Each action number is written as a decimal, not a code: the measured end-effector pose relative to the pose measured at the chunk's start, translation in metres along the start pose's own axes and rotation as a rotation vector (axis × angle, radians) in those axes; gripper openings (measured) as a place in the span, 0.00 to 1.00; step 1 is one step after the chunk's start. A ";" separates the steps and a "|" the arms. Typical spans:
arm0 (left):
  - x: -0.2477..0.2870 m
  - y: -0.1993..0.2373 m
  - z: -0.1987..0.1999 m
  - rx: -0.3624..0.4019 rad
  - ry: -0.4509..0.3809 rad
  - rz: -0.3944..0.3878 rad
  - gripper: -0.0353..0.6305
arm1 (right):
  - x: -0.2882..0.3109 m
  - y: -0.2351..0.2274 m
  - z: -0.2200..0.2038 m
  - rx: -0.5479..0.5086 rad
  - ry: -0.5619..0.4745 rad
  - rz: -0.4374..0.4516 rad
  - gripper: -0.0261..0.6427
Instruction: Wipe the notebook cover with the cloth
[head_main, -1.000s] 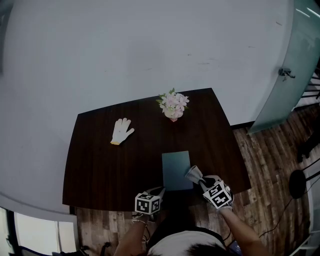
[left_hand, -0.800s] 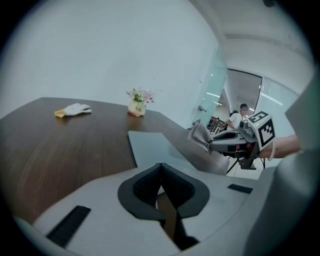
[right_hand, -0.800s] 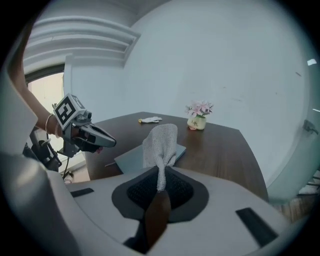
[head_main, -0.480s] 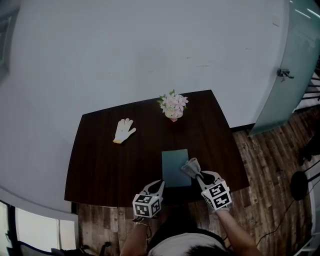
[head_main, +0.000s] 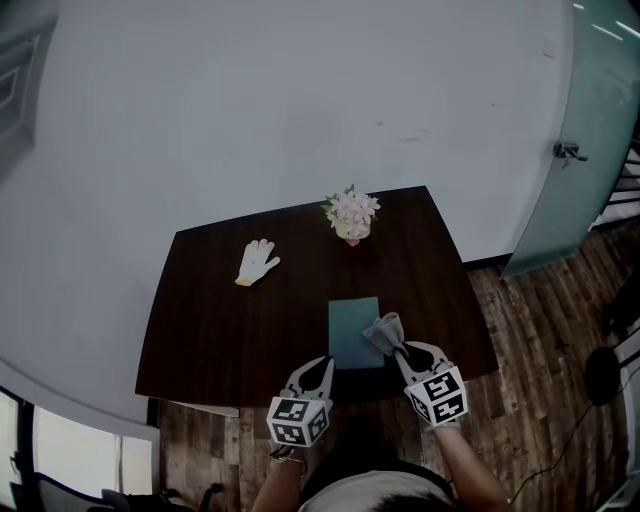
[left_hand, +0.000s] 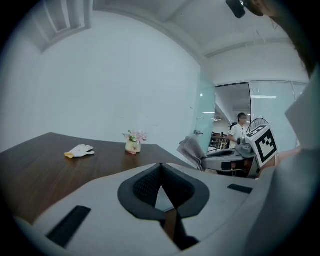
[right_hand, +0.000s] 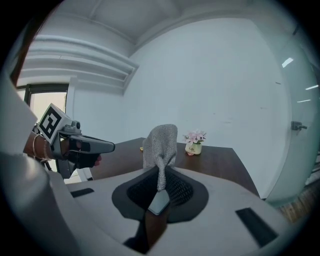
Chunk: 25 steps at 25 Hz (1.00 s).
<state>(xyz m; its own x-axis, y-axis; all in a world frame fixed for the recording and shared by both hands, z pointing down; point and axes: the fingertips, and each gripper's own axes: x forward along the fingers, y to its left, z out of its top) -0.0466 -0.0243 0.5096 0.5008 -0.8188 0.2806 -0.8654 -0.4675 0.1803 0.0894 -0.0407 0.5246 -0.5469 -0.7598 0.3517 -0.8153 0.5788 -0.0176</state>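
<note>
A teal notebook (head_main: 353, 328) lies flat near the front edge of the dark table (head_main: 220, 320). My right gripper (head_main: 396, 349) is shut on a grey cloth (head_main: 383, 331), which hangs at the notebook's right edge. In the right gripper view the cloth (right_hand: 161, 144) stands up from the closed jaws of that gripper (right_hand: 160, 173). My left gripper (head_main: 322, 366) hovers at the notebook's near left corner. Its jaws (left_hand: 161, 166) meet with nothing between them. From the left gripper view, the right gripper (left_hand: 235, 156) and the cloth (left_hand: 192, 150) appear off to the right.
A white glove (head_main: 257, 262) lies at the table's far left. A small pot of pink flowers (head_main: 351, 214) stands at the far edge by the white wall. A glass door (head_main: 590, 130) and wooden floor (head_main: 540, 350) are to the right.
The right gripper has carried the cloth a little farther along the notebook's right edge. The left gripper has stayed near the front edge. The head view has shifted slightly.
</note>
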 end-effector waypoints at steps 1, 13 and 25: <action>-0.004 -0.003 0.004 0.006 -0.013 0.005 0.08 | -0.004 0.003 0.003 -0.005 -0.007 -0.001 0.10; -0.053 -0.041 0.033 0.061 -0.100 0.021 0.08 | -0.056 0.026 0.033 -0.058 -0.082 -0.011 0.10; -0.084 -0.080 0.058 0.098 -0.186 0.024 0.08 | -0.095 0.036 0.039 -0.073 -0.115 0.001 0.10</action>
<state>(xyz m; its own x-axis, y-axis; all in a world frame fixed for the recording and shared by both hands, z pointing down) -0.0201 0.0623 0.4173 0.4758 -0.8734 0.1037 -0.8793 -0.4694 0.0809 0.1046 0.0406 0.4539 -0.5690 -0.7858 0.2424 -0.8012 0.5961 0.0519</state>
